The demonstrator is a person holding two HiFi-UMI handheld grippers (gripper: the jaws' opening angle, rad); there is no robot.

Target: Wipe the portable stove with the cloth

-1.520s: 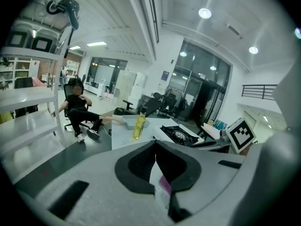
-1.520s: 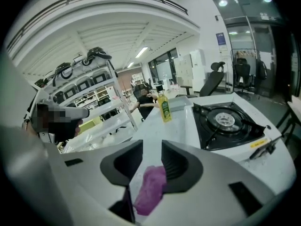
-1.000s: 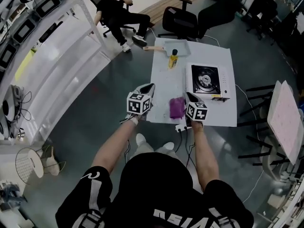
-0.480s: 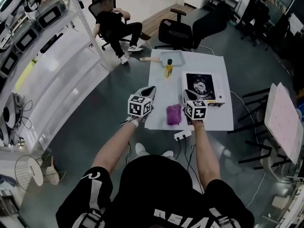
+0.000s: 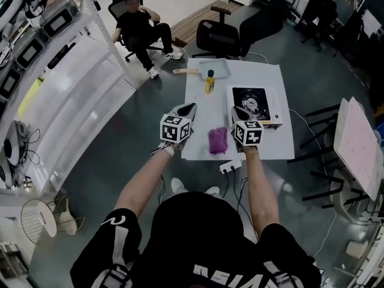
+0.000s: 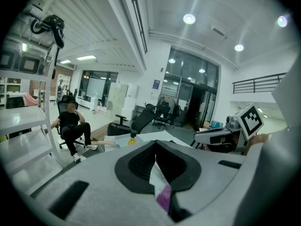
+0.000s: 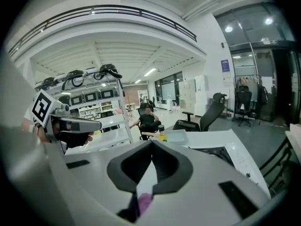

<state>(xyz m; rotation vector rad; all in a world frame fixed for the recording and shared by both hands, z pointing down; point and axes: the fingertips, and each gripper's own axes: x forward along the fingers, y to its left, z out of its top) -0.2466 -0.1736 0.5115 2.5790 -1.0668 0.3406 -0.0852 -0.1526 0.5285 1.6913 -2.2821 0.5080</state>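
Observation:
The portable stove [image 5: 258,105] sits at the right of the white table [image 5: 282,152]; its dark burner also shows in the right gripper view [image 7: 214,151]. A purple cloth [image 5: 217,140] lies flat on the table near the front edge, between and below my two grippers. It peeks through the gap under the jaws in both gripper views [image 6: 164,197] [image 7: 144,202]. My left gripper [image 5: 189,108] hovers over the table's left edge, shut and holding nothing. My right gripper [image 5: 236,112] is shut and empty above the stove's near corner.
A yellow bottle [image 5: 210,83] and a shallow tray [image 5: 213,68] stand at the table's far end. A power strip [image 5: 231,165] lies by the front edge. A person sits in a chair [image 5: 141,32] at the back left. Shelving [image 5: 72,71] runs along the left.
Both grippers have risen a little off the table's near end. The cloth still lies where it was. The view has tilted, so the table shows higher in the picture.

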